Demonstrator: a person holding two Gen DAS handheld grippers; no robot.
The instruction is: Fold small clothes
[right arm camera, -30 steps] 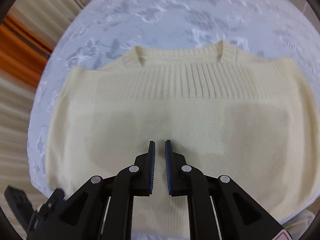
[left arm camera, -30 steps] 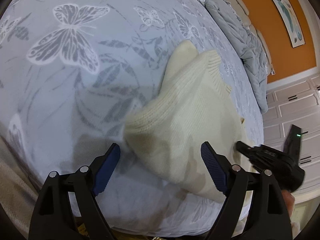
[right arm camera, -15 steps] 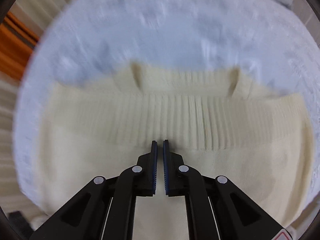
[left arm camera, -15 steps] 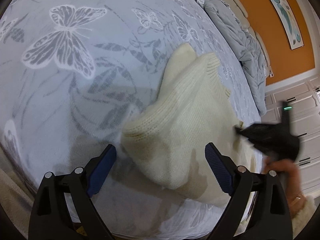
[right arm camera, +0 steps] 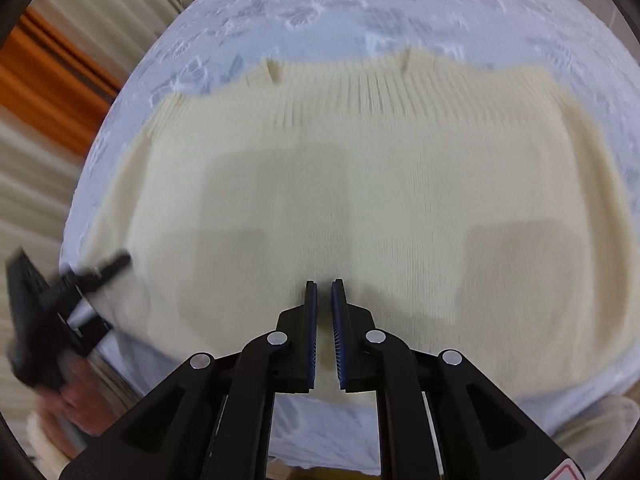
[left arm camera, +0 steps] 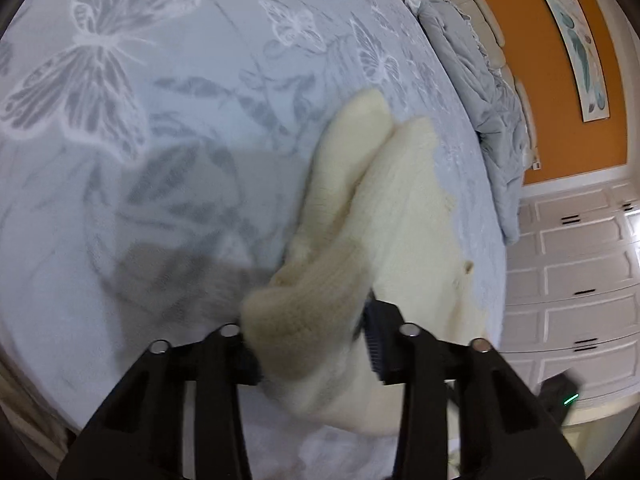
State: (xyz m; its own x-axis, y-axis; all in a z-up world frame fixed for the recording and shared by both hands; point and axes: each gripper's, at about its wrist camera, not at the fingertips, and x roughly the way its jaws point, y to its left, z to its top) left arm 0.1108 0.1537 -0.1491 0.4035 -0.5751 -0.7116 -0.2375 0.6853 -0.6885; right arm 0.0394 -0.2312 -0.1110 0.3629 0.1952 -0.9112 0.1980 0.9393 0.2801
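— How far had the folding got?

— Barely begun, by my reading. The cream knitted sweater (right arm camera: 360, 200) lay spread flat on the bed (right arm camera: 340, 4), over the butterfly-print bedspread (left arm camera: 120, 120), with its ribbed collar toward the far side. The body showed no fold across it in the right wrist view.

— And the hand-held grippers?

— The left hand-held gripper (left arm camera: 312, 344) had just been closing, and its jaws were clamped on the sleeve cuff (left arm camera: 304, 312), the knit bunched up between the pads. That sleeve (left arm camera: 344, 184) stretched away along the sweater's edge.

— The right one?

— The right hand-held gripper (right arm camera: 324, 308) hovered above the middle of the sweater with its jaws nearly together and nothing between them; through the narrow gap only the knit below showed.

— So what was left?

— Nearly everything, I judged: bringing the held sleeve across the body, then the other sleeve, then folding the body over itself.
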